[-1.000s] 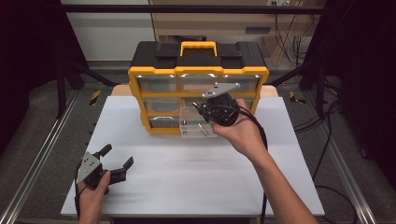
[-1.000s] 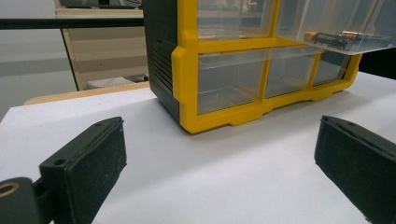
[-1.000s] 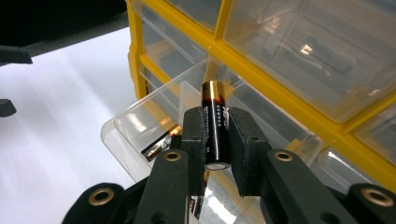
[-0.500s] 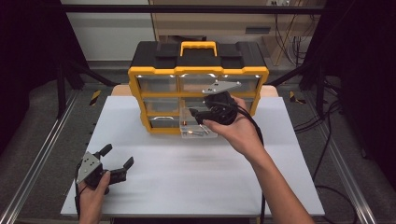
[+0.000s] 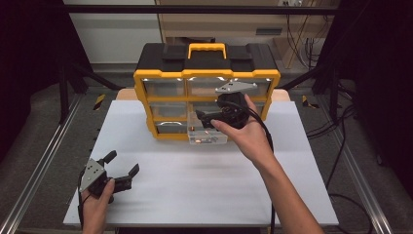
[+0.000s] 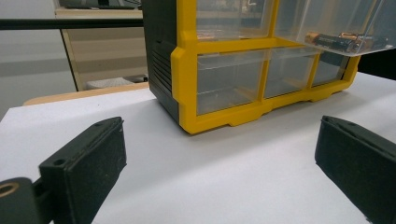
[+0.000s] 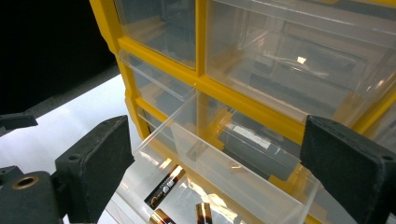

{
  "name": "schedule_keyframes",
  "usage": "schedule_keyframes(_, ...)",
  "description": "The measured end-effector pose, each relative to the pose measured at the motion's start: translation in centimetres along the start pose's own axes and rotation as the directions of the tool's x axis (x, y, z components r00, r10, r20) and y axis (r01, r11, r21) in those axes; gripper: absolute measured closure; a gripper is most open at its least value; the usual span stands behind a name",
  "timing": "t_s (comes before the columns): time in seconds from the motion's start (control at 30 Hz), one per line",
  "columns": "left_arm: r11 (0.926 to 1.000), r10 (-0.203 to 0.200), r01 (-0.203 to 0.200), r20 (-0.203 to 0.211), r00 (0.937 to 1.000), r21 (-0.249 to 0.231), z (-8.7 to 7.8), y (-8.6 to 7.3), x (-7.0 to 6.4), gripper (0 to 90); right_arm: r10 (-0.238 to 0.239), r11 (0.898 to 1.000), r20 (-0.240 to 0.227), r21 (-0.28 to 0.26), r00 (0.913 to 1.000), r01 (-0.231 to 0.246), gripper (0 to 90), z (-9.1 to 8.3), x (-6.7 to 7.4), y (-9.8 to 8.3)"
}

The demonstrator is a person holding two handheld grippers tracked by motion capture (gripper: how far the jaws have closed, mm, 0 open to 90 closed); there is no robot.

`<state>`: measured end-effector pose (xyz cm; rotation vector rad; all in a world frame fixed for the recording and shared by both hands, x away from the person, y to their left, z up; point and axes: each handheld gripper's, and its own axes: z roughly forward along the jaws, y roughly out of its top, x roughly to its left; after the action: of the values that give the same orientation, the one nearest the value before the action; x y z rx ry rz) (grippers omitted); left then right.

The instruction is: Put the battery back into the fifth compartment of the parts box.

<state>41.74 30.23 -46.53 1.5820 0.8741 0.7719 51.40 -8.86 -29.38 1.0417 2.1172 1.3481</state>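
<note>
Yellow-and-black organiser (image 5: 207, 87) at twelve o'clock on the white table (image 5: 204, 190); clear drawers in its front, most showing nothing inside. Bottom-row clear drawer (image 5: 208, 136) pulled out toward six o'clock; batteries (image 7: 164, 186) lying loose on its floor, black and copper, seen too in the left gripper view (image 6: 334, 41). Right gripper (image 5: 207, 119) poised just above the open drawer, jaws just opened wide, nothing between them. Left gripper (image 5: 122, 165) resting at seven o'clock on the table, well apart from the organiser, jaws spread, holding nothing.
</note>
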Motion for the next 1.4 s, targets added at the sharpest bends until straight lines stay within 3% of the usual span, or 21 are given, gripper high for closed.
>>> schedule_keyframes(0.93,1.0000,0.002,-0.002,-0.002,1.0000,0.001,0.0,0.0,0.1,2.1,0.063,0.990,-0.016,-0.126,0.9979,-0.065,6.8,-0.5,-0.4,1.2)
schedule_keyframes(1.1,1.0000,0.001,-0.001,-0.003,1.0000,0.001,0.0,0.0,0.1,2.1,0.084,0.984,-0.016,-0.154,0.9963,-0.085,5.1,-0.8,-0.7,1.4)
schedule_keyframes(1.4,1.0000,0.002,-0.002,-0.003,1.0000,0.003,-0.1,0.0,0.1,2.1,0.080,0.977,0.000,-0.198,0.9968,-0.079,4.0,-1.8,-1.3,1.3)
